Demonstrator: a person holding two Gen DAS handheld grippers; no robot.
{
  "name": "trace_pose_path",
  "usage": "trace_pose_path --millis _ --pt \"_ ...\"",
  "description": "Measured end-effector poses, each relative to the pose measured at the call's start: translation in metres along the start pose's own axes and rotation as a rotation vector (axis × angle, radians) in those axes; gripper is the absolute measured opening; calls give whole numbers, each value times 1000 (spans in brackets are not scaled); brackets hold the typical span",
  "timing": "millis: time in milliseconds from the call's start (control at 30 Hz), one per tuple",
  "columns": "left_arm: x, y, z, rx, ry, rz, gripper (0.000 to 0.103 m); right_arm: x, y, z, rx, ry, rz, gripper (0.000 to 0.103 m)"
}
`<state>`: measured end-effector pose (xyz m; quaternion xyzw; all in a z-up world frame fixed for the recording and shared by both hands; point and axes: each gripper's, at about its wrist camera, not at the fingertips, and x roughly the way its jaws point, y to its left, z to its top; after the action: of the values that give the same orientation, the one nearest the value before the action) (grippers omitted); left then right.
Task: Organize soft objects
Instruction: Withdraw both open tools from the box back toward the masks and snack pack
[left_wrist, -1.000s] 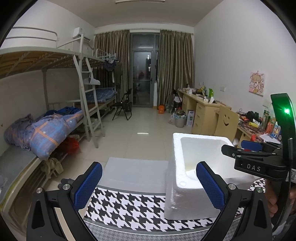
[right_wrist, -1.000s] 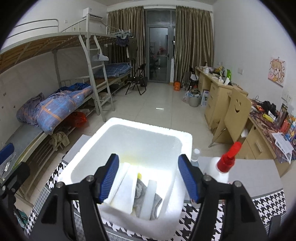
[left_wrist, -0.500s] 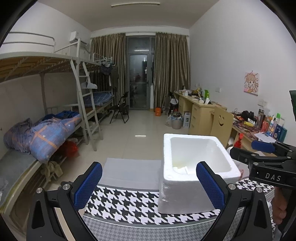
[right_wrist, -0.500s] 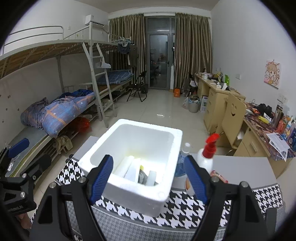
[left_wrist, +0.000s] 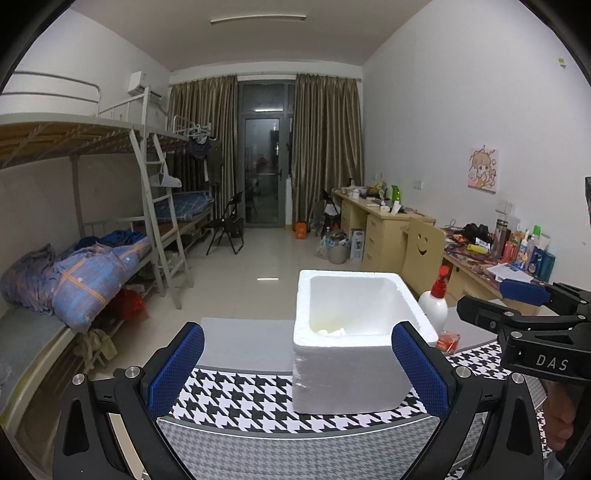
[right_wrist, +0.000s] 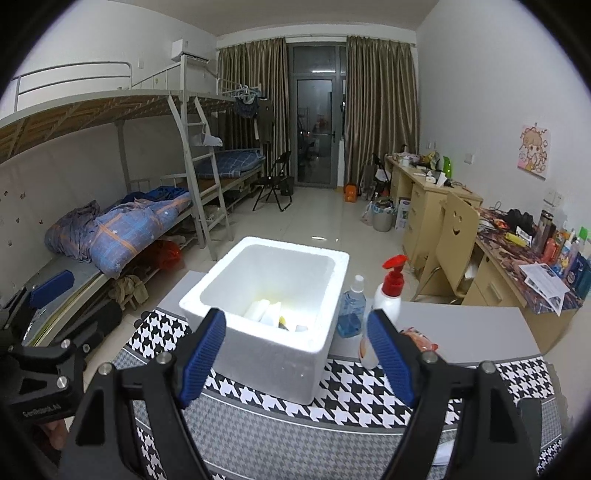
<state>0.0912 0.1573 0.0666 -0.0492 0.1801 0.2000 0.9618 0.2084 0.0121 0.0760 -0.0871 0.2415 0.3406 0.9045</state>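
Both grippers are held back from the table (right_wrist: 461, 325), above its near edge, nothing in either.

Left gripper (left_wrist: 297, 367): fingers (left_wrist: 177, 369) spread wide, only the houndstooth cloth (left_wrist: 240, 398) between them. The right-hand finger overlaps the box's near right corner in its view, but no contact visible.

Right gripper (right_wrist: 297, 354): fingers (right_wrist: 201, 356) wide apart, empty. The box sits beyond and between them, not touched.

White foam box (right_wrist: 273, 295): open top, standing on the houndstooth cloth toward the middle of the table, slightly skewed to the table's edges. Inside, seen from the right wrist camera: several pale foam-like pieces (right_wrist: 266, 310), something yellow and something dark at the near side. Cannot tell exactly what each item is. From the left wrist camera only a pale scrap shows at the bottom of the box.

Just beside the box on its right side: a clear blue spray bottle (right_wrist: 351, 310), then a white pump bottle with a red top (right_wrist: 388, 295), both upright on the bare grey part of the table. A red-orange packet (right_wrist: 421, 341) lies near the pump bottle's base, partly hidden behind the right gripper's finger.

Each gripper shows at the edge of the other's view; a hand (left_wrist: 559, 417) is on the right gripper's handle.
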Motion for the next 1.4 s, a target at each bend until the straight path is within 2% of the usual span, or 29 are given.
trace_pose_path --millis 333,767,967,1067,1400 --pt "-19 -13 -8 5 -17 -17 102 -25 -4 -16 13 -28 -3 83" --pt "-32 -35 -20 29 -14 -80 102 -54 -11 -36 16 -51 -31 83" --pt "-44 -38 -19 1 -31 -102 102 -70 -18 -44 29 -82 -55 83" --pt "-50 -42 -21 15 -54 -95 102 -76 -22 -48 36 -92 -69 83" --pt "-59 -64 -33 48 -53 -149 102 -89 -29 -67 28 -101 -116 83"
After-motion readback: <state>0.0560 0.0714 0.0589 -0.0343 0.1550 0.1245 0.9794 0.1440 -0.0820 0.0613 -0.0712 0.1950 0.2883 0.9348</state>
